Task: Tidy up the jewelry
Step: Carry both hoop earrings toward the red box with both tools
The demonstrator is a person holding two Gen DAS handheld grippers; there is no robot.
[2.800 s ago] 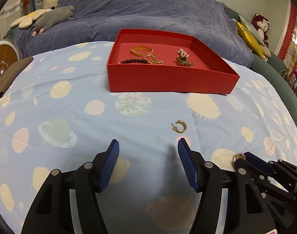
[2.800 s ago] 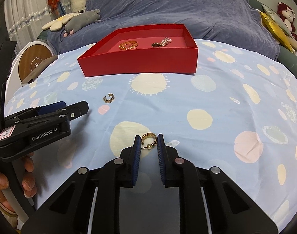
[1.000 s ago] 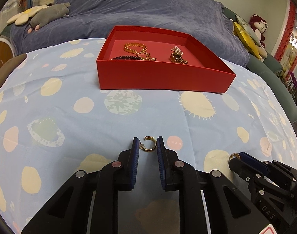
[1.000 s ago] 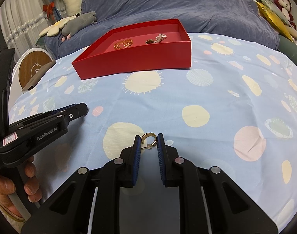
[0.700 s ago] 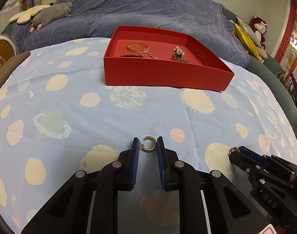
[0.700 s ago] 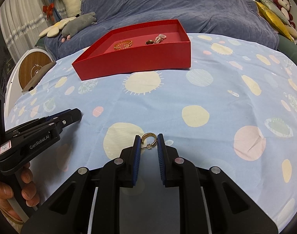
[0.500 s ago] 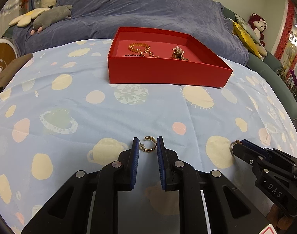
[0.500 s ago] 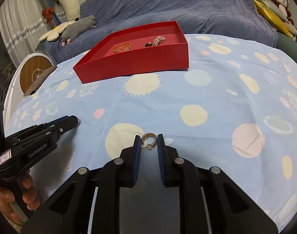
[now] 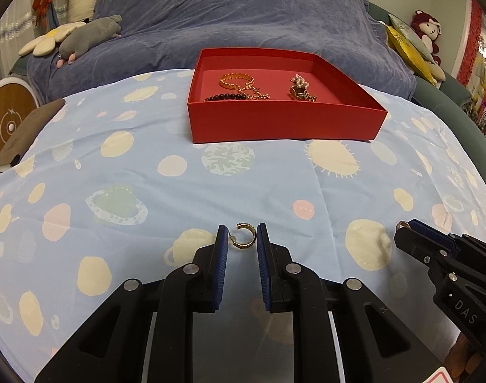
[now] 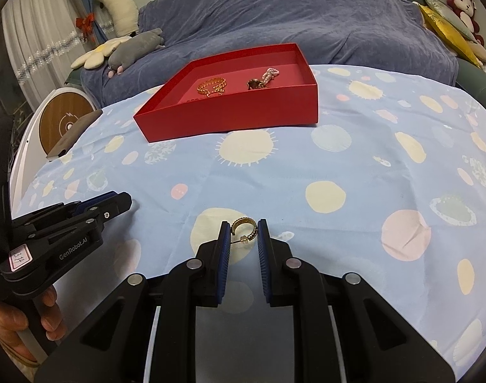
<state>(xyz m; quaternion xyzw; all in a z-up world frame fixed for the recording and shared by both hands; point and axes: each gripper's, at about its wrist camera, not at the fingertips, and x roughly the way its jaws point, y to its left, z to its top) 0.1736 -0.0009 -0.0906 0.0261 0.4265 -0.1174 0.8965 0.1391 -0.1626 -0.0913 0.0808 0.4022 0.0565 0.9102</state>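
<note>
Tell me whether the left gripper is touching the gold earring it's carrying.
Touching. In the left wrist view the left gripper has its blue pads closed on both sides of the gold earring, with no gap visible.

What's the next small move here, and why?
Probably carry both earrings forward to the red box and release. The left tongs grip one gold earring, the right tongs the other earring, and the box already holds the other jewelry.

Right tongs point(image 10: 242, 234) pinching a gold hoop earring point(image 10: 244, 228) above the spotted blue cloth point(image 10: 354, 166), red tray point(image 10: 230, 118) beyond.
</note>
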